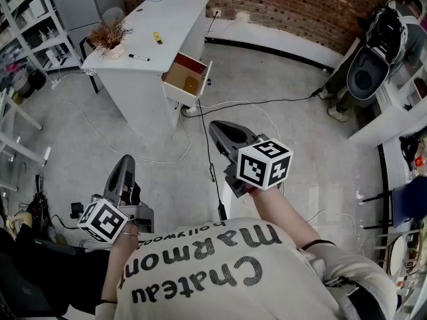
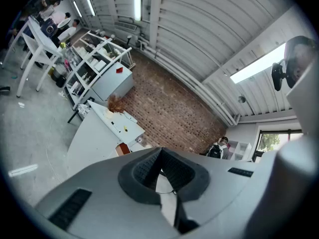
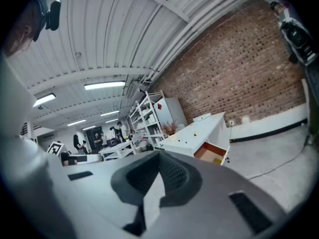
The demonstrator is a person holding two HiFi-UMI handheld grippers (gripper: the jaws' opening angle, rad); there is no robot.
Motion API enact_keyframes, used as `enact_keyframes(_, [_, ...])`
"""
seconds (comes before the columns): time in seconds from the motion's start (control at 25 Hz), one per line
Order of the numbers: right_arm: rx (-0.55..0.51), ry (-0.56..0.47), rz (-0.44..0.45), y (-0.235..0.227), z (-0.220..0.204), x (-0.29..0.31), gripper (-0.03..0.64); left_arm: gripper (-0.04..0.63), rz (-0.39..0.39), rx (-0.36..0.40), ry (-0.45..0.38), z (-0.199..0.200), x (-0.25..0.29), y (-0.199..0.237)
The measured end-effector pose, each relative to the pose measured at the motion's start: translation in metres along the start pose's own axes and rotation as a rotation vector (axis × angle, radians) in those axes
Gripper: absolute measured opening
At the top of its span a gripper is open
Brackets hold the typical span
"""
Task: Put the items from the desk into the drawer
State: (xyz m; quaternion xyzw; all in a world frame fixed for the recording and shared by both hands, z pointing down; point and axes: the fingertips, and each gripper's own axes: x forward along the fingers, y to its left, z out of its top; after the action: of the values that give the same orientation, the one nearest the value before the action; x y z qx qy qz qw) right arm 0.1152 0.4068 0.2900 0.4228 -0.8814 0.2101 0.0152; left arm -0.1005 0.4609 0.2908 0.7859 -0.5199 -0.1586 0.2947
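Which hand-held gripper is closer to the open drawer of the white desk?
Right. The right hand-held gripper points toward the open drawer, well short of it; the left hand-held gripper is farther back and leftward.

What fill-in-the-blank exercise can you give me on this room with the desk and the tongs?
The drawer of the white desk stands ____.
The marker lying on that desk is ____ in colour.
The wall behind the desk is built of ____.
The left tongs and the right tongs are both shut and hold ____.
Missing words: open; black; brick; nothing.
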Motion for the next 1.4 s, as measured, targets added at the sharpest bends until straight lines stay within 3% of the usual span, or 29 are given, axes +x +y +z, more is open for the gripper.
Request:
enact_keyframes(0.32, [0.041, 0.004, 0.028, -0.013, -0.010, 0.035, 0.003, 0.002, 0.013, -0.008, 0.015, -0.002, 0.021, 0.024])
enact_keyframes(0.6, [0.072, 0.042, 0.005, -0.040, -0.006, 0.110, 0.005, 0.002, 0.017, -0.018, 0.030, 0.020, 0.076, 0.078])
enact_keyframes(0.88, [0.080, 0.035, -0.019, -0.054, 0.036, 0.222, 0.005, 0.002, -0.020, -0.024, 0.062, 0.090, 0.156, 0.139])
enact_keyframes(1.16, [0.094, 0.006, -0.037, -0.056, 0.071, 0.310, 0.004, 0.002, -0.024, 0.005, 0.041, 0.164, 0.203, 0.197])
enact_keyframes(1.4, [0.124, 0.010, -0.076, -0.071, 0.066, 0.367, 0.004, 0.002, -0.003, 0.012, 0.042, 0.188, 0.224, 0.249])
